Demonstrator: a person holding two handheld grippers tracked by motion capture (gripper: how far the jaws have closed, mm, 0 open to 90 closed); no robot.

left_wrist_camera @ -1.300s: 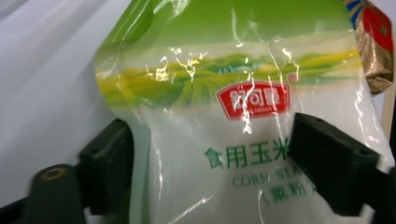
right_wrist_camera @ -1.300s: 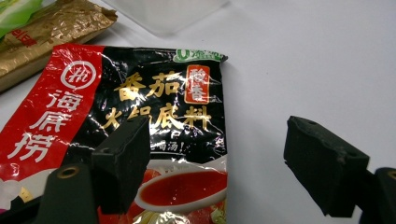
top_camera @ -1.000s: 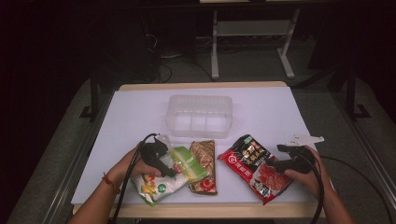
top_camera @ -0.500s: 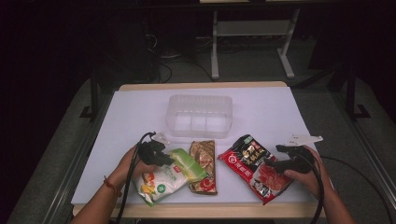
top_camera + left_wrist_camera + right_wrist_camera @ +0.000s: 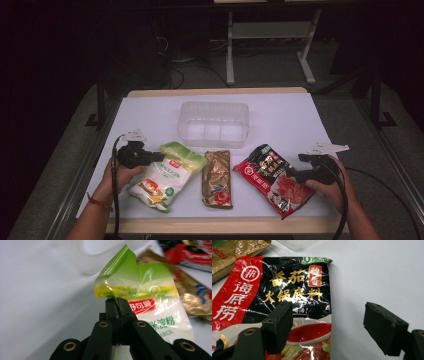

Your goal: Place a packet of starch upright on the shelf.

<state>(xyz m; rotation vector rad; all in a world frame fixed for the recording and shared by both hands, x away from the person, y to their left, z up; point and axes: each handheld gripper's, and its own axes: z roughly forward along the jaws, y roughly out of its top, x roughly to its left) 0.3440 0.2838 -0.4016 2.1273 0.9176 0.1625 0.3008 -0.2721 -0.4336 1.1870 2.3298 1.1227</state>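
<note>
A green and white bag (image 5: 167, 175) lies at the front left of the white table (image 5: 300, 115). My left gripper (image 5: 159, 156) has just closed its jaws and is shut on the bag's green top edge (image 5: 150, 290), which curls up above the pinched black fingertips of the left gripper (image 5: 117, 301). A red and black soup-base packet (image 5: 272, 177) lies at the front right. My right gripper (image 5: 296, 166) stands open at its right edge. In the right gripper view one jaw of the right gripper (image 5: 327, 315) is over the packet (image 5: 287, 290) and the other over bare table.
A gold and brown packet (image 5: 217, 177) lies between the two bags. A clear plastic container (image 5: 213, 122) stands behind them at the table's middle. Dark floor and a metal frame surround the table.
The left gripper's jaws closed on the green bag's top edge, then the hand drew left and a little up, dragging the bag left. The right gripper stayed still.
</note>
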